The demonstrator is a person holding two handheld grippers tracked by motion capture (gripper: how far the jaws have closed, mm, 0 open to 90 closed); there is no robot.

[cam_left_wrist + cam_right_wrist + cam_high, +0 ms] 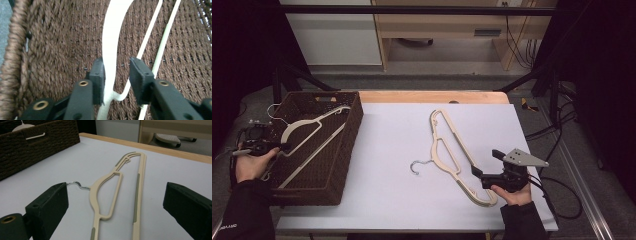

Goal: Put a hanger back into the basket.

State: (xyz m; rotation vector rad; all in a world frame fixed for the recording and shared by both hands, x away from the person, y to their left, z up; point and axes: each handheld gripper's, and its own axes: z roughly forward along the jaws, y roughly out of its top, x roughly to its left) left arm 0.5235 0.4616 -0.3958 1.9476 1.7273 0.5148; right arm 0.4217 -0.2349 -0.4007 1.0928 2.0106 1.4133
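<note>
A cream hanger (304, 127) lies inside the brown woven basket (347, 150) at the table's left. My left gripper (284, 147) reaches in over the basket's left rim. In the left gripper view its jaws straddle this hanger's (111, 37) flat arm above the basket floor (62, 37). The arm lies against the left pad (98, 75), with a gap to the right pad, so my left gripper (116, 67) is open. A second cream hanger (443, 152) lies flat on the white sheet. My right gripper (486, 163) stands wide open at its lower end, with that hanger (138, 195) ahead between the jaws.
The second hanger's metal hook (416, 167) points left on the sheet. A wooden table edge (432, 96) runs along the back. Cables (557, 130) trail on the floor at the right. The basket's near wall (37, 145) rises at the left of the right gripper view.
</note>
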